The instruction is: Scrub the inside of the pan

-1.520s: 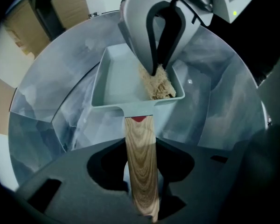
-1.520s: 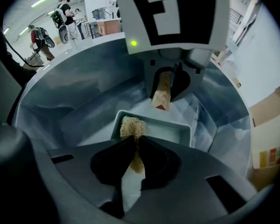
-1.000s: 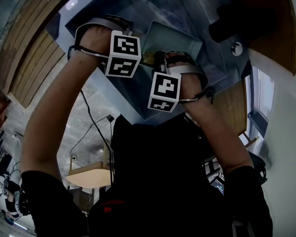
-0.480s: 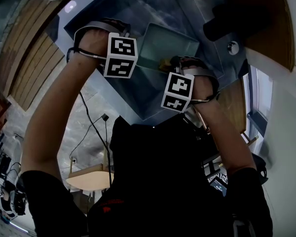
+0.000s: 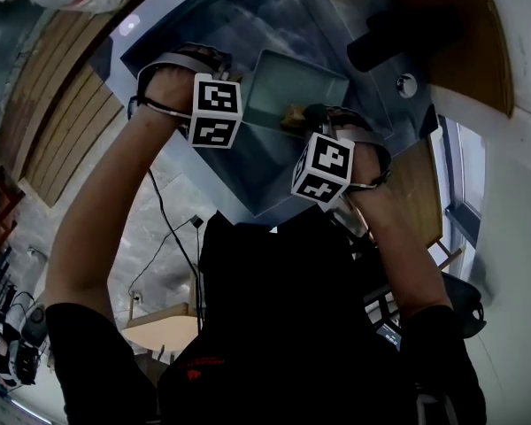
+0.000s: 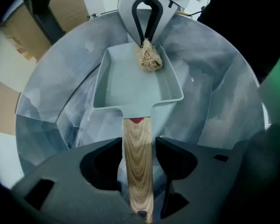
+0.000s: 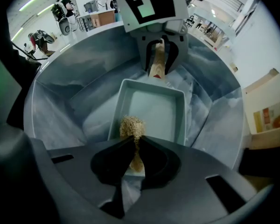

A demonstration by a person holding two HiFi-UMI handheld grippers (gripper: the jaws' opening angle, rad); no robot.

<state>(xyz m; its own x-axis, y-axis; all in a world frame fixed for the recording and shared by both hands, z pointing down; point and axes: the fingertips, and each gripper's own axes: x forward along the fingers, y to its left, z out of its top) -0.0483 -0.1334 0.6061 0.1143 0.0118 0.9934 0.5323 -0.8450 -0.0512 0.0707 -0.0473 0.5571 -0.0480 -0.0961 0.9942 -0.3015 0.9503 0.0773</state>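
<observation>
A pale green rectangular pan [image 6: 130,80] with a wooden handle [image 6: 138,167] lies in the steel sink [image 6: 214,78]. My left gripper [image 6: 138,158] stands around that handle. Its jaws are opening, and a thin gap shows beside the wood. My right gripper [image 7: 136,146] is shut on a tan fibrous scrubber [image 7: 130,126], whose tuft rests on the pan's floor [image 7: 156,111] near the wall farthest from the handle. The left gripper view shows the same scrubber [image 6: 149,59] at the pan's far end. From the head view, both marker cubes hang over the pan [image 5: 292,87].
The sink's walls [image 5: 239,25] slope steeply around the pan. A round tap knob [image 5: 407,84] and a dark spout [image 5: 398,34] sit at its right rim. Wooden counter [image 5: 53,87] lies on the left. Far off, people stand in the room behind [image 7: 60,13].
My right gripper has moved to the right along the pan with the scrubber. The left hand has stayed at the handle end.
</observation>
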